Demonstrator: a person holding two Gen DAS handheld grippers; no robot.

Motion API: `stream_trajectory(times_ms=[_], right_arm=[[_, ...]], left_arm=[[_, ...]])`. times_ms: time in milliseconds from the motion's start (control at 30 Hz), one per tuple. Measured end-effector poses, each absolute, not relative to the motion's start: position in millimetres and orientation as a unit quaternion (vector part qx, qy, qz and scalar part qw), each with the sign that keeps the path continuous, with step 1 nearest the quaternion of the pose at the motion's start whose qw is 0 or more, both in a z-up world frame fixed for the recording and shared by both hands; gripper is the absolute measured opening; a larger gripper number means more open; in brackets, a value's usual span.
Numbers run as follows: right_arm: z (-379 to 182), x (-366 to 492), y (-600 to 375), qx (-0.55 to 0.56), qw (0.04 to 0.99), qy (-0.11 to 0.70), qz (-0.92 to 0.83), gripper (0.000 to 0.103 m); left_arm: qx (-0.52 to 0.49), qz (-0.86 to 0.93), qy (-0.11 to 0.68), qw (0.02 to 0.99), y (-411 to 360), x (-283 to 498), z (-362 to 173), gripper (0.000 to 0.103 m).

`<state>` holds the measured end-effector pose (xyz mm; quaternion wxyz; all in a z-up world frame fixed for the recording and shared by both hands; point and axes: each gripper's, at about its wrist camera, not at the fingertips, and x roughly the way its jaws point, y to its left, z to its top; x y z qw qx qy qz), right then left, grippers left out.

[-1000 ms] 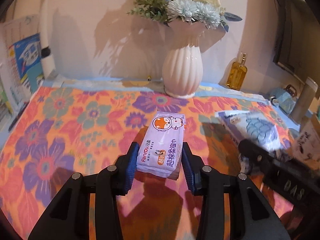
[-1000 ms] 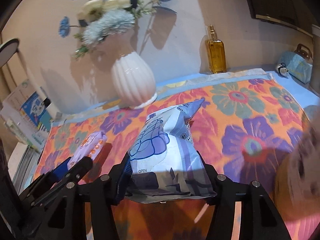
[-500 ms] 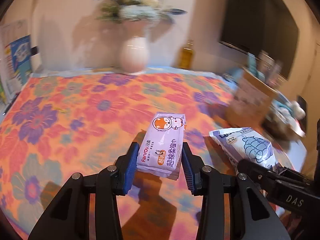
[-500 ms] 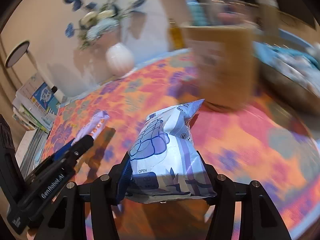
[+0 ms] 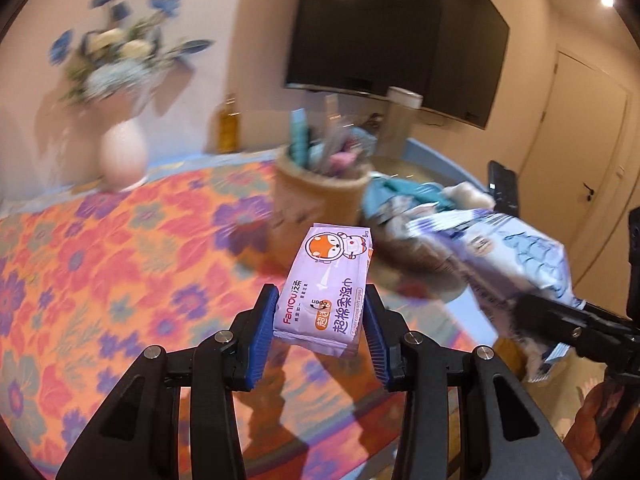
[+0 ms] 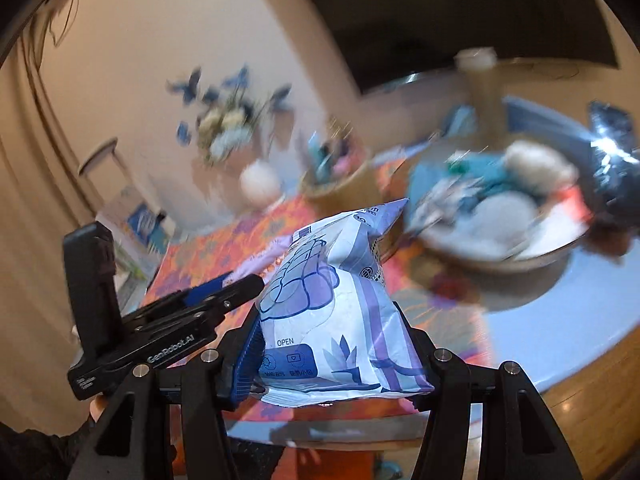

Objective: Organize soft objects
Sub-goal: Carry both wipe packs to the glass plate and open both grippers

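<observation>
1. Left wrist view: our left tongs (image 5: 320, 330) are clamped on a lilac wipes pack (image 5: 326, 284), the blue pads pressing both its long sides, and the pack is lifted clear of the floral surface (image 5: 100, 248). Ahead of the tongs stands a tan tub (image 5: 320, 196) stuffed with items; right of it is a bowl (image 5: 404, 204) heaped with soft things. Further right we see the right tongs carrying a blue-white pack (image 5: 520, 252).

2. Right wrist view: our right tongs (image 6: 332, 356) are closed on the blue-white pack (image 6: 336, 312), which bulges between the pads and is held off the surface. The left tongs (image 6: 224, 284) sit just to their left with the lilac pack poking out beyond. The bowl (image 6: 520, 256) lies ahead and to the right, already holding cloths and fluffy items; the tub (image 6: 340, 188) is further ahead. This view is heavily blurred.

3. Progress, as we judge it: both packs are picked up and in transit, and neither is put down yet. Some soft items already sit in the bowl. What remains is to bring each pack over its container and let go; we cannot tell which container each is meant for.
</observation>
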<state>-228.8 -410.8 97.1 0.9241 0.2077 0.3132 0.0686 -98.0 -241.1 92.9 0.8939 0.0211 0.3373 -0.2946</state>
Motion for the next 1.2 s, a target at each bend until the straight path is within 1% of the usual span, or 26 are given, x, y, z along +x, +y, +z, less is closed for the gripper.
stream_trajectory(times_ms=[67, 200, 367, 500, 567, 600, 633, 667, 700, 767, 800, 833, 900, 1033, 1167, 1200], right_arm=[[106.2, -234.7, -434.3, 0.218, 0.930, 0.294, 0.036, 0.057], [115.8, -220.7, -477.6, 0.253, 0.927, 0.277, -0.017, 0.057], [119.4, -171.4, -514.9, 0.252, 0.920, 0.286, -0.090, 0.057], [112.2, -126.1, -528.5, 0.219, 0.914, 0.310, -0.143, 0.057], [106.6, -102.8, -537.8, 0.219, 0.911, 0.318, -0.148, 0.057], [103.7, -93.1, -543.3, 0.222, 0.907, 0.324, -0.153, 0.058], [101.0, -85.3, -548.5, 0.228, 0.903, 0.329, -0.158, 0.063], [98.0, -80.6, -553.7, 0.232, 0.900, 0.334, -0.160, 0.065], [95.5, -78.7, -557.7, 0.237, 0.896, 0.339, -0.161, 0.066], [93.1, -81.1, -567.2, 0.253, 0.888, 0.347, -0.165, 0.066], [93.5, -88.4, -570.8, 0.263, 0.887, 0.342, -0.164, 0.068], [93.6, -93.1, -571.6, 0.269, 0.887, 0.338, -0.163, 0.075], [95.0, -106.3, -571.2, 0.276, 0.888, 0.328, -0.165, 0.085], [103.6, -135.4, -555.8, 0.265, 0.898, 0.307, -0.170, 0.086], [115.4, -162.9, -529.9, 0.247, 0.912, 0.289, -0.154, 0.086], [116.9, -166.6, -525.5, 0.246, 0.914, 0.286, -0.148, 0.088]], left_arm=[[0.027, -0.311, 0.332, 0.890, -268.4, -93.1, 101.3, 0.039], [0.054, -0.335, 0.307, 0.889, -316.8, -88.3, 114.8, 0.039], [0.114, -0.313, 0.288, 0.898, -366.7, -69.0, 119.0, 0.039], [0.100, -0.320, 0.314, 0.888, -382.2, -38.3, 112.5, 0.039], [0.113, -0.322, 0.308, 0.888, -392.8, -29.6, 108.2, 0.039], [0.120, -0.322, 0.302, 0.889, -397.8, -27.7, 106.6, 0.039], [0.129, -0.327, 0.293, 0.889, -402.7, -26.9, 104.9, 0.041], [0.141, -0.330, 0.284, 0.889, -407.2, -26.4, 102.4, 0.052], [0.154, -0.334, 0.280, 0.886, -410.7, -27.8, 99.9, 0.057], [0.175, -0.355, 0.276, 0.876, -412.8, -35.5, 96.7, 0.087], [0.179, -0.364, 0.273, 0.872, -410.9, -39.2, 96.6, 0.092], [0.184, -0.375, 0.270, 0.868, -408.7, -45.1, 96.0, 0.096], [0.193, -0.402, 0.274, 0.852, -401.5, -57.4, 93.1, 0.096], [0.174, -0.425, 0.296, 0.838, -381.4, -64.2, 89.9, 0.096], [0.125, -0.442, 0.314, 0.831, -334.1, -68.0, 98.8, 0.096], [0.113, -0.437, 0.315, 0.835, -321.4, -68.1, 102.0, 0.096]])
